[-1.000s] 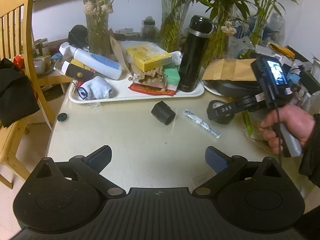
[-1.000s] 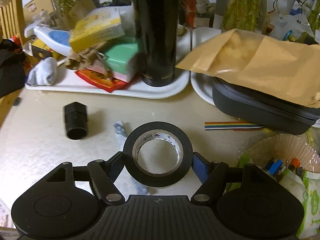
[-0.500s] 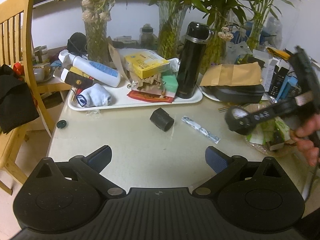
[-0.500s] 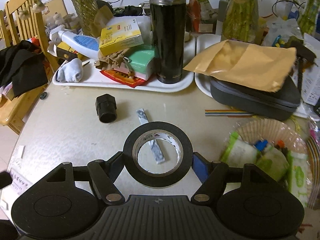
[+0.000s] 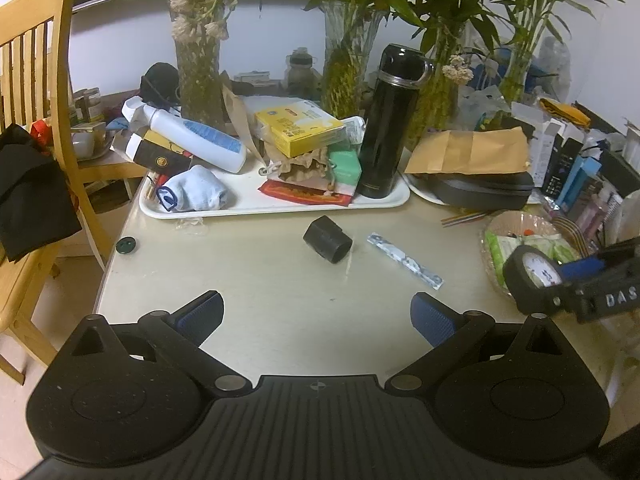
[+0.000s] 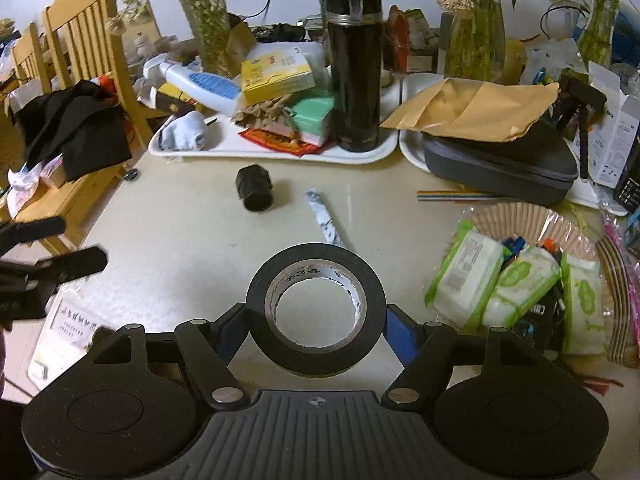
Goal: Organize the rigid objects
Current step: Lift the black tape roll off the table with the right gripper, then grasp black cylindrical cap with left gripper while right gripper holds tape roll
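Observation:
My right gripper (image 6: 316, 316) is shut on a black tape roll (image 6: 256, 300) and holds it above the near part of the table. It shows at the right edge of the left wrist view (image 5: 560, 276) with the roll (image 5: 524, 284). My left gripper (image 5: 316, 314) is open and empty over the table's near edge. A black hexagonal cap (image 5: 327, 239) (image 6: 254, 189) and a white-blue sachet (image 5: 405, 260) (image 6: 325, 222) lie on the table between the grippers and the white tray (image 5: 256, 204).
The tray holds a black flask (image 5: 390, 120), yellow box (image 5: 300, 126), lotion bottle (image 5: 196, 138) and sock (image 5: 194, 194). A dark case under a brown envelope (image 6: 476, 106) sits at right. A basket of wipes (image 6: 520, 280) is near right. A wooden chair (image 5: 36, 120) stands left.
My right gripper pulled back toward me and to the right with the tape roll, away from the flask. The left gripper stayed open and drew back slightly.

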Tool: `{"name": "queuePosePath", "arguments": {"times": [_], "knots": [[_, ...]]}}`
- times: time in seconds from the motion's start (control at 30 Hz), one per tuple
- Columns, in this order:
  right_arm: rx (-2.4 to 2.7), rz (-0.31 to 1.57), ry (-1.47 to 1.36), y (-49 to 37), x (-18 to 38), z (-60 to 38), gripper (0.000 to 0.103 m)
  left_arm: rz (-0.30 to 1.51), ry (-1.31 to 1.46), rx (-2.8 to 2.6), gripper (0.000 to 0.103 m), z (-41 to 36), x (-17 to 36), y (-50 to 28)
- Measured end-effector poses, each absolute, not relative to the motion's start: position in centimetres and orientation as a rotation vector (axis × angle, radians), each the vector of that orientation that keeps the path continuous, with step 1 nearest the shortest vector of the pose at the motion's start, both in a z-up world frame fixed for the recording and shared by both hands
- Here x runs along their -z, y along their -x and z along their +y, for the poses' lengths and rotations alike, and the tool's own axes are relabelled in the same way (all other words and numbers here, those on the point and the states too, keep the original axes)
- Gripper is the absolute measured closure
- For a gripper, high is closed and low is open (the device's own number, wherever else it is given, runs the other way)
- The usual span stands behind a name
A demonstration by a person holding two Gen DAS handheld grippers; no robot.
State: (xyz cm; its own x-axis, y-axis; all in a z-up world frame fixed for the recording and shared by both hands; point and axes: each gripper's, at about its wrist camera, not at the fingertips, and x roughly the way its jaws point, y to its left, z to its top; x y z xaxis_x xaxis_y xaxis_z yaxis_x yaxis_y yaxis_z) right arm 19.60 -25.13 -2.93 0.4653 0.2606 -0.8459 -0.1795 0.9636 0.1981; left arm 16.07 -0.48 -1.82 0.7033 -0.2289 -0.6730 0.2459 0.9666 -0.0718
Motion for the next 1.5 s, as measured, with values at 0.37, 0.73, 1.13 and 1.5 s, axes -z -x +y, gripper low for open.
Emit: {"name": "queuePosePath", "arguments": {"times": [0.37, 0.73, 1.13, 1.5], "knots": [[-0.269, 1.041, -0.099, -19.7, 2.6, -25.8, 0.028, 0.740, -0.054, 0.310, 0.001, -1.8, 2.4, -16.9], [-0.238, 1.017, -0.166, -18.9, 1.9, -27.5, 0.028, 0.711, -0.111, 0.304, 0.001, -3.2, 2.3, -18.9], [-0.273, 1.029, -0.160, -18.9, 2.1, -27.5, 0.028, 0.689, -0.210, 0.343, 0.001, -4.1, 5.5, -23.4], [-0.314, 1.047, -0.159, -19.4, 2.5, -26.8, 0.028, 0.662, -0.315, 0.405, 0.016, -5.4, 9.4, -28.0]]}}
